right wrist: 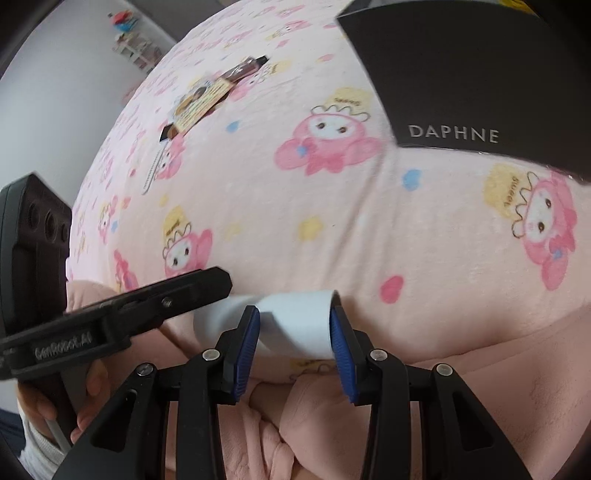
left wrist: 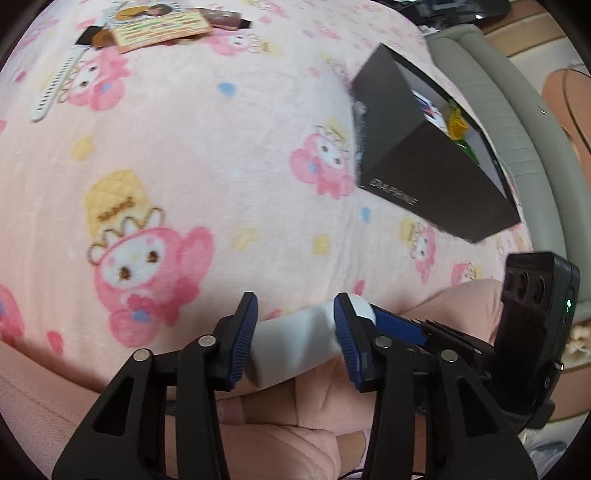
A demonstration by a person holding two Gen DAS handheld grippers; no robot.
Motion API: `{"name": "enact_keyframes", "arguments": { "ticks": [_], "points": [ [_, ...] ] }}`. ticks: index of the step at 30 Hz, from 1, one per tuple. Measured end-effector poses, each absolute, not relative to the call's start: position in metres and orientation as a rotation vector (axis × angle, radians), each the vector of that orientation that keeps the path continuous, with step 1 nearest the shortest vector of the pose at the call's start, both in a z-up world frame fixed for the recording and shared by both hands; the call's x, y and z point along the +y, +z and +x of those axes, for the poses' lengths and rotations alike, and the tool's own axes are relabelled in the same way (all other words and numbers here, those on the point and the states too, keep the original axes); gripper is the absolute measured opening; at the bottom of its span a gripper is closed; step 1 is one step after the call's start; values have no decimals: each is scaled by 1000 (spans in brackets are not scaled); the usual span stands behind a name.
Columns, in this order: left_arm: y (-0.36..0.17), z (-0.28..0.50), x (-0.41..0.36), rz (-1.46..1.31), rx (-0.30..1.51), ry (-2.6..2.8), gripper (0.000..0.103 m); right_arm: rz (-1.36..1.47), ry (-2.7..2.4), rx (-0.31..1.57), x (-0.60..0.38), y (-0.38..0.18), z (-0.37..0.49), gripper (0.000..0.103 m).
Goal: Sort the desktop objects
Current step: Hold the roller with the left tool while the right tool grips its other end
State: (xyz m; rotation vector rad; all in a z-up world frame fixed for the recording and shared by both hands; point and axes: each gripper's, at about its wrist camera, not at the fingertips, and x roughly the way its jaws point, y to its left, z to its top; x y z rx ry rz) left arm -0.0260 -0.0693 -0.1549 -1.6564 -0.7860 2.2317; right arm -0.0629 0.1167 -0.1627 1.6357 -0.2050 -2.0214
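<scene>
Two hand-held grippers are meeting on one white tube, low over a pink blanket (left wrist: pixel 229 155) with cartoon rabbits printed on it. In the left wrist view, the left hand-held gripper (left wrist: pixel 295 339) is holding the white tube (left wrist: pixel 295 341) between its blue pads, which are pressing on both sides of it. The right hand-held gripper (left wrist: pixel 402 326) is coming in from the right side and one blue pad of it is lying against the rounded end of the tube. In the right wrist view, the right hand-held gripper (right wrist: pixel 293 332) is clamping the same pale tube (right wrist: pixel 295 325) between its pads, and the left hand-held gripper (right wrist: pixel 184 295) is reaching in from the left. A black box (left wrist: pixel 424 155) with the word DAPHNE on its side is standing open further back on the blanket, with colourful things inside. Far away on the blanket, a white watch strap (left wrist: pixel 55 88), a printed card (left wrist: pixel 159 27) and a brown tube (left wrist: pixel 225 18) are lying near each other.
</scene>
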Motion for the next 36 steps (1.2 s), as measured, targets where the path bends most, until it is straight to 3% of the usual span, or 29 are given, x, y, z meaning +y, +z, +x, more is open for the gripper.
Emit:
{"name": "enact_keyframes", "arguments": {
  "ticks": [5,11,12,13,15,30,36],
  "points": [
    [-154,-33,-60,-1651,-800,2269,40,1537,-2029,-220,115,-150,-61,31],
    [-164,-23,-67,-1908,-754,2268,45,1620,-2027,-203,116,-165,-63,31],
    [-161,-24,-64,-1936,-715,2271,47,1630,-2013,-212,116,-168,-63,31],
    [-160,-25,-61,-1970,-685,2262,57,1636,-2004,-212,115,-169,-63,31],
    [-165,-31,-58,-2043,-682,2184,60,1660,-1990,-185,111,-173,-62,31],
    [-190,-37,-66,-2106,-949,1935,60,1745,-1865,-26,89,-200,-61,33],
    [-185,-31,-71,-2060,-976,1935,60,1659,-1828,-41,91,-188,-50,22]
  ]
}}
